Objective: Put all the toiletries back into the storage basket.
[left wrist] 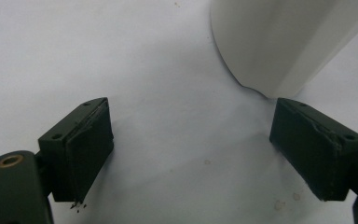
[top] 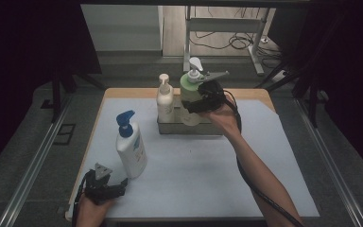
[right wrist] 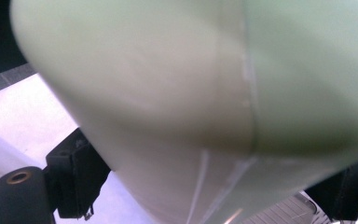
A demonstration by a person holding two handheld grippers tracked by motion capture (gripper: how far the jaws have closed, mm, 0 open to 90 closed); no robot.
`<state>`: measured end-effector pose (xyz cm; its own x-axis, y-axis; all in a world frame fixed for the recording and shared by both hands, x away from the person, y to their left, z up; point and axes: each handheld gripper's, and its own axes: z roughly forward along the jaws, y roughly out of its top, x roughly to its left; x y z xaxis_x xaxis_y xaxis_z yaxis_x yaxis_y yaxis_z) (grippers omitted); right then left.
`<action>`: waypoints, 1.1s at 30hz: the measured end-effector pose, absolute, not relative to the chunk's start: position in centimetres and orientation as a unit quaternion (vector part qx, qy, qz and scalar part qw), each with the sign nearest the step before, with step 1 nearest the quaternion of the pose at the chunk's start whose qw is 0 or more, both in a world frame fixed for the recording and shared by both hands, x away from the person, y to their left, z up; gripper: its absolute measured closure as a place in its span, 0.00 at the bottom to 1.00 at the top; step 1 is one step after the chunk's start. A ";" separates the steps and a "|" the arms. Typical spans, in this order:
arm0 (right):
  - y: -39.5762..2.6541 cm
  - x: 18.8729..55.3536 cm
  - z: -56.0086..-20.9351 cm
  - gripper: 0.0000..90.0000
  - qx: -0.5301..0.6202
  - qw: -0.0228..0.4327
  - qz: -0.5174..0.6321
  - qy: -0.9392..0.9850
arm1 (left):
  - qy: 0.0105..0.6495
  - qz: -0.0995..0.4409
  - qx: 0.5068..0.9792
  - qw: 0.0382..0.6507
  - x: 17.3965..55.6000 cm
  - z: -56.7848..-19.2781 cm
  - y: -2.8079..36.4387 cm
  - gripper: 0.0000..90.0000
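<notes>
On the white-covered table [top: 184, 170], the right gripper [top: 199, 105] clamps the pale-green pump bottle [top: 189, 90] over the grey metal tray [top: 170, 127], seemingly mid-placement, needing a steady lowering beside the cream pump bottle [top: 164, 99], while the left gripper [left wrist: 191, 144] rests with jaws apart.

green bottle [right wrist: 177, 102] smooth plastic; tray [top: 189, 127] dull metal; table cover [top: 194, 165] matt white.
</notes>
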<state>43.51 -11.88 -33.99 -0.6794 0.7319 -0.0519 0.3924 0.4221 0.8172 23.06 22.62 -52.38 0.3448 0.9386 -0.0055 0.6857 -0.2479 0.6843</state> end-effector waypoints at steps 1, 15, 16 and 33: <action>-11.9 43.5 -34.0 0.13 0.344 0.205 0.413 0.818 | 0.533 0.209 0.762 0.303 23.1 -52.4 22.6 0.15; -11.5 45.8 -35.2 0.13 0.359 0.216 0.407 0.812 | 0.533 0.208 0.762 0.303 23.1 -52.4 22.6 0.15; -11.5 45.8 -35.2 0.13 0.359 0.216 0.407 0.812 | 0.533 0.208 0.762 0.303 23.1 -52.4 22.6 0.15; -10.6 46.8 -38.1 0.13 0.361 0.214 0.392 0.819 | 0.533 0.208 0.762 0.304 23.1 -52.4 22.6 0.15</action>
<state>46.81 -10.64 -38.05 -0.6486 0.7581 -0.0671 0.4232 0.4325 0.7961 23.06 22.62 -52.39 0.3444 0.9388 -0.0068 0.6861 -0.2467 0.6844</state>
